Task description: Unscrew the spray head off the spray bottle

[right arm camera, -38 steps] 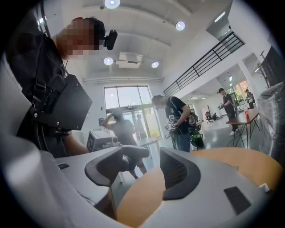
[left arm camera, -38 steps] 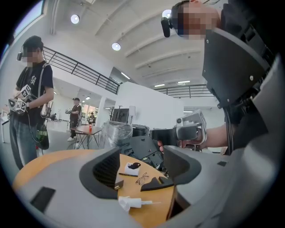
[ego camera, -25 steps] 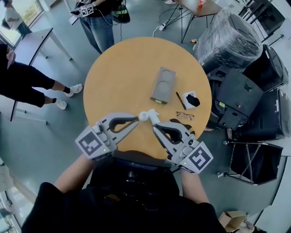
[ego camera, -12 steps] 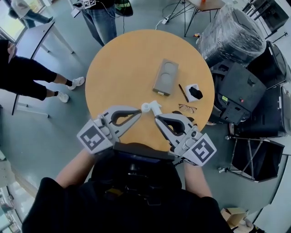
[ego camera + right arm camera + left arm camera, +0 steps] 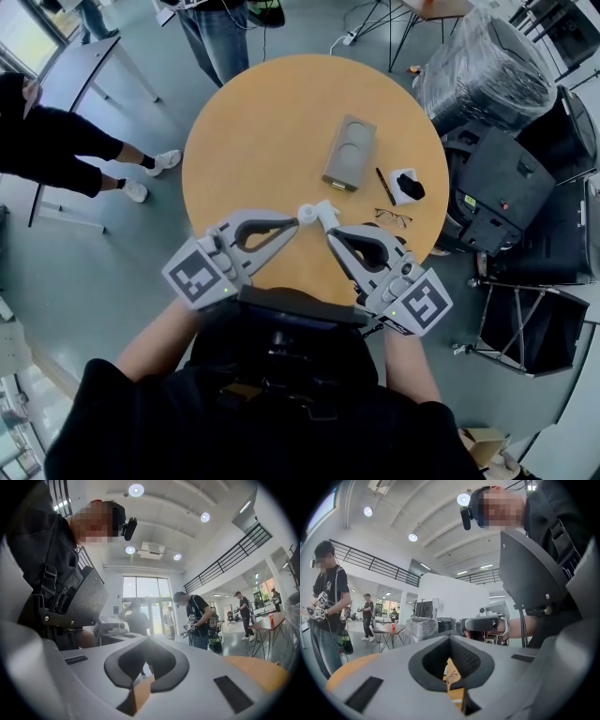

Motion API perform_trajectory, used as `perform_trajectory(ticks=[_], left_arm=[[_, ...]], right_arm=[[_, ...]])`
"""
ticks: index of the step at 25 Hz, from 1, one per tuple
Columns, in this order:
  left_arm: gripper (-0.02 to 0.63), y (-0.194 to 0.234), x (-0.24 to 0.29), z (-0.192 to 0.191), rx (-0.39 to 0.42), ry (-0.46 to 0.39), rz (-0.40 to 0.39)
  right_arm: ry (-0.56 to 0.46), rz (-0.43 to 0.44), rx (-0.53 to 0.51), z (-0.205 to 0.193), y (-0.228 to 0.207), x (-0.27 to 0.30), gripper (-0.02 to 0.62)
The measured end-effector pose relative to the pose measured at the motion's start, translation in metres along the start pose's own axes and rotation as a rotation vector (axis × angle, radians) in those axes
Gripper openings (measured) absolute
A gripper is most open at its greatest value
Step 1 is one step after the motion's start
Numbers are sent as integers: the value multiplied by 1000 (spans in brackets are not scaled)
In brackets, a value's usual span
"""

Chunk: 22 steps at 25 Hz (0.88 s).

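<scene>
**Round worktop, both jaws shut at the spray bottle**

Grey floor surrounds a round wooden worktop [image 5: 253,122], with wrapped chairs [image 5: 483,75] and black cases to its right and a seated person [image 5: 56,150] to its left. A small white spray bottle [image 5: 316,212] sits near the worktop's near edge, spray head on. Both tools converge on it. The left hand-held gripper [image 5: 296,223] comes in from the left and the right hand-held gripper [image 5: 328,231] from the right, tips touching or just beside the bottle. In each gripper's own view the jaws are pressed together with only worktop showing through the gap behind the tips, and no part of the bottle is seen clamped. Further out lie a grey case [image 5: 349,152], a dark pen [image 5: 384,186] and a pair of glasses [image 5: 394,217], all well apart from the bottle.
</scene>
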<state>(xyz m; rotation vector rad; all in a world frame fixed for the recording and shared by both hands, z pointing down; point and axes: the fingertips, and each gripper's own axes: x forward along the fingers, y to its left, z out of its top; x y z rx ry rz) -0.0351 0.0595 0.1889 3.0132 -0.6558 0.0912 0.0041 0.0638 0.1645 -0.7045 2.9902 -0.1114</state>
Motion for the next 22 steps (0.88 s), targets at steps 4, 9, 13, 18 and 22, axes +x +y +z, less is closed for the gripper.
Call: perform_trajectory(ticks=[4, 9, 13, 18, 22], left_arm=[[8, -1, 2, -2, 0, -4, -4], [8, -3, 3, -6, -4, 7, -8], [8, -5, 3, -8, 3, 13, -10], [8, -6, 4, -9, 6, 15, -12], [8, -8, 4, -12, 0, 24, -11]], right_arm=[[5, -5, 4, -4, 0, -1, 18], [8, -9, 7, -6, 1, -2, 18], [11, -12, 10, -7, 1, -3, 18], [13, -15, 13, -8, 2, -4, 18], [15, -15, 14, -9, 2, -6, 18]])
